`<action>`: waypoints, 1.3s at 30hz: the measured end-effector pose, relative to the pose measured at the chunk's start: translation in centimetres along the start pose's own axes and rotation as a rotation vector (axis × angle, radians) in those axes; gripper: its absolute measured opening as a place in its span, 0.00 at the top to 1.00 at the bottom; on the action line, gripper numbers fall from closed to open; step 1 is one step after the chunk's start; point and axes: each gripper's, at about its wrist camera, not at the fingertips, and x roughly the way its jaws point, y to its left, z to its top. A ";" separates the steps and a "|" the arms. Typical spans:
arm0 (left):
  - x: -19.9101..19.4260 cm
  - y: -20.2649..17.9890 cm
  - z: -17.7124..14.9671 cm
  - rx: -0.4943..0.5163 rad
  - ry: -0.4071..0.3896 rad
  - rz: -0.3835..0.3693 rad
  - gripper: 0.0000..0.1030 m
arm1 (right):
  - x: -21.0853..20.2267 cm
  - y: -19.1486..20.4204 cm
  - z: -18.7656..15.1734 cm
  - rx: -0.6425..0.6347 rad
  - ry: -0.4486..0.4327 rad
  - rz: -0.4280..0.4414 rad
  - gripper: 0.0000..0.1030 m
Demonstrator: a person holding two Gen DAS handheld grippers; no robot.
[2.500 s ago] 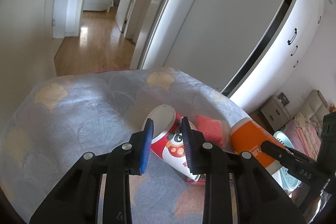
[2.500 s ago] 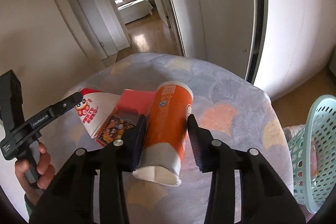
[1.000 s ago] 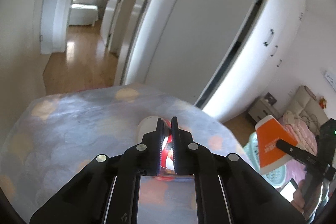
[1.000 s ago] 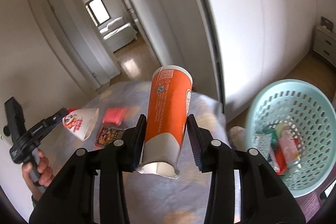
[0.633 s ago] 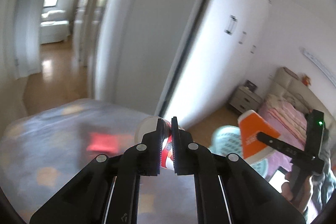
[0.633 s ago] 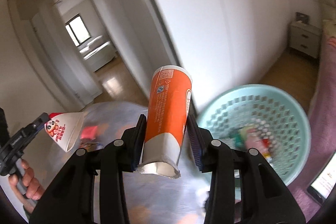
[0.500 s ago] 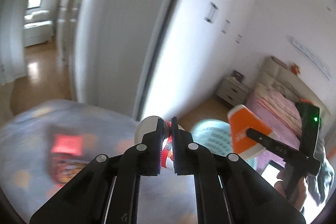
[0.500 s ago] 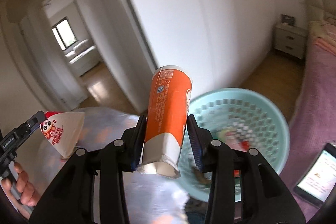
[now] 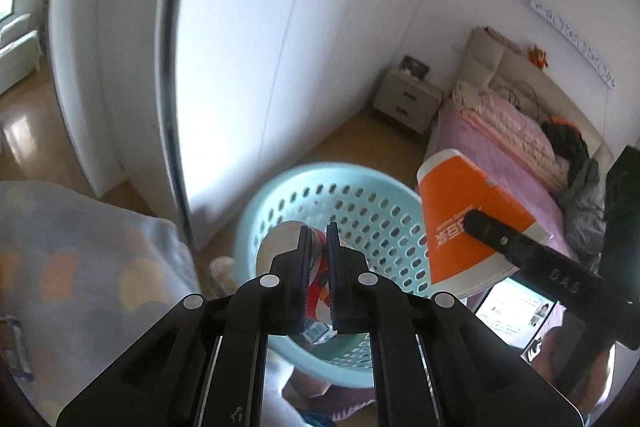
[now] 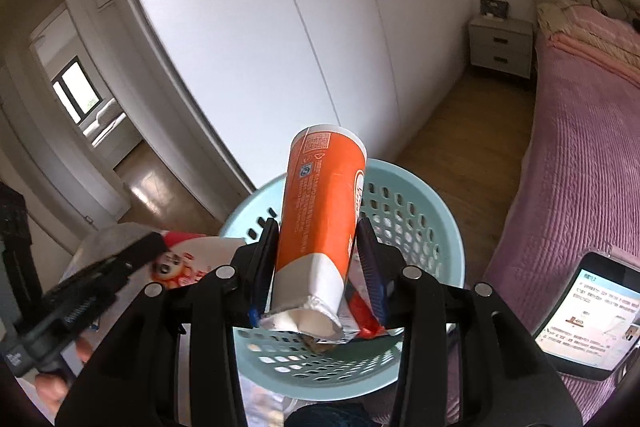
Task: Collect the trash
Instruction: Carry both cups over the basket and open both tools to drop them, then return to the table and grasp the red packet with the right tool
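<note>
My left claw (image 9: 317, 259) sits low center in the left wrist view, pinched nearly shut on a red-and-white paper cup (image 9: 280, 247). The cup's pale round end sticks out left of the pads; it hangs over the basket (image 9: 360, 187), which fills mid-frame behind it. In the right wrist view the same cup (image 10: 188, 263) shows at lower left, cartoon print visible, just beside the basket rim (image 10: 452, 227).

My right claw (image 10: 318, 247), bottom center of the right wrist view, is clamped on an orange cup (image 10: 324, 195). Pads press both sides near its white lower part, and the crushed open end points back at the camera. The cup tilts slightly right and hangs above the basket. Wrappers (image 10: 360, 311) lie inside the basket under it, partly hidden. In the left wrist view the orange cup (image 9: 468, 223) sits at right, just beside the basket rim, with one right-claw finger across it.

The counter (image 9: 72, 247), covered in a patterned cloth, is at lower left of the left wrist view, blurred. White wardrobe (image 10: 280, 27) across the top, pink bed (image 10: 580, 107) at right, a lit phone (image 10: 588, 311) at lower right, a hand (image 10: 52, 383) at lower left.
</note>
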 end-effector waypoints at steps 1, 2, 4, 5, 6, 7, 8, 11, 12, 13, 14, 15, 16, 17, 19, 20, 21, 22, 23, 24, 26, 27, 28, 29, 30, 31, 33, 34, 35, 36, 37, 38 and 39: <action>0.6 -0.2 -0.1 0.003 0.009 0.003 0.94 | 0.2 -0.3 0.0 0.003 0.004 -0.004 0.63; 1.4 -0.3 -0.2 0.004 0.022 0.010 0.94 | 0.4 -0.7 0.0 0.005 0.010 -0.006 0.63; 2.2 -0.4 -0.2 -0.001 0.036 0.003 0.94 | 0.9 -1.0 0.0 0.009 0.020 -0.007 0.63; 2.3 -0.4 -0.2 -0.005 0.036 0.001 0.94 | 1.2 -1.3 0.1 0.011 0.025 -0.007 0.62; 2.4 -0.6 -0.2 -0.007 0.037 0.000 0.90 | 1.4 -1.5 0.1 0.012 0.029 -0.009 0.62; 2.5 -0.5 -0.2 -0.008 0.037 0.001 0.81 | 1.6 -1.6 0.2 0.013 0.033 -0.010 0.62; 2.3 -0.4 -0.3 -0.009 0.030 0.009 0.77 | 1.7 -1.6 0.1 0.015 0.035 -0.009 0.62; 1.8 0.0 -0.4 -0.010 0.010 0.029 0.60 | 2.5 -1.8 0.4 0.013 0.046 -0.004 0.59; 1.4 0.1 -0.4 -0.012 0.006 0.033 0.59 | 2.7 -1.7 0.4 0.008 0.048 -0.004 0.59; 1.0 0.2 -0.4 -0.015 0.003 0.035 0.59 | 2.9 -1.7 0.5 0.005 0.049 -0.005 0.56; 0.6 0.5 -0.4 -0.018 0.000 0.036 0.58 | 3.2 -1.7 0.6 0.004 0.050 -0.001 0.55; 0.2 0.8 -0.5 -0.020 -0.006 0.038 0.54 | 3.2 -1.8 0.5 0.003 0.050 0.000 0.54; -0.3 0.9 -0.6 -0.021 -0.012 0.042 0.50 | 3.3 -1.9 0.5 0.004 0.049 -0.003 0.54; -0.9 1.2 -0.8 -0.022 -0.021 0.051 0.49 | 3.3 -2.1 0.4 0.008 0.046 -0.006 0.54; -1.7 1.4 -0.9 -0.025 -0.030 0.059 0.49 | 3.0 -2.3 0.3 0.023 0.043 0.000 0.53; -2.1 1.6 -1.1 -0.030 -0.033 0.060 0.49 | 2.7 -2.0 0.0 0.024 0.041 0.001 0.53; -2.5 1.8 -1.3 -0.039 -0.036 0.063 0.49 | 2.5 -2.0 0.0 0.022 0.038 -0.001 0.53; -2.8 2.1 -1.5 -0.048 -0.039 0.065 0.49 | 2.3 -1.8 -0.1 0.019 0.034 -0.001 0.53; -3.3 2.4 -1.7 -0.057 -0.043 0.064 0.49 | 1.9 -1.6 -0.2 0.017 0.032 0.005 0.53; -3.8 2.6 -1.9 -0.066 -0.049 0.065 0.49 | 1.6 -1.3 -0.3 0.013 0.029 0.016 0.53; -4.9 3.1 -2.2 -0.085 -0.060 0.070 0.49 | 1.0 -0.5 -0.4 -0.004 0.021 0.027 0.53; -5.3 3.4 -2.4 -0.091 -0.065 0.072 0.49 | 0.8 -0.2 -0.5 -0.014 0.018 0.031 0.53; -5.8 3.6 -2.5 -0.096 -0.071 0.076 0.49 | 0.5 0.4 -0.6 -0.023 0.015 0.041 0.53; -6.6 3.9 -2.7 -0.104 -0.083 0.087 0.49 | 0.1 1.2 -0.7 -0.032 0.013 0.053 0.53; -7.3 4.2 -2.9 -0.109 -0.091 0.093 0.49 | -0.1 1.8 -0.8 -0.043 0.011 0.066 0.53; -7.9 4.5 -3.1 -0.116 -0.098 0.101 0.49 | -0.3 2.4 -0.9 -0.052 0.011 0.074 0.53; -9.3 5.5 -3.4 -0.137 -0.117 0.125 0.49 | -0.5 3.6 -1.1 -0.074 0.010 0.092 0.53; -10.1 6.2 -3.6 -0.150 -0.127 0.141 0.49 | -0.5 4.2 -1.3 -0.083 0.013 0.102 0.53; -10.6 6.6 -3.7 -0.159 -0.134 0.152 0.49 | -0.5 4.8 -1.5 -0.092 0.018 0.114 0.53; -11.3 7.2 -3.9 -0.172 -0.142 0.168 0.49 | -0.4 5.3 -1.7 -0.098 0.023 0.124 0.51; -11.8 7.8 -4.0 -0.182 -0.148 0.185 0.49 | -0.2 5.9 -1.9 -0.108 0.030 0.134 0.51; -12.4 8.4 -4.2 -0.195 -0.155 0.209 0.49 | 0.0 6.7 -2.2 -0.119 0.039 0.142 0.51; -13.0 9.1 -4.4 -0.206 -0.160 0.236 0.49 | 0.2 7.3 -2.5 -0.129 0.045 0.147 0.51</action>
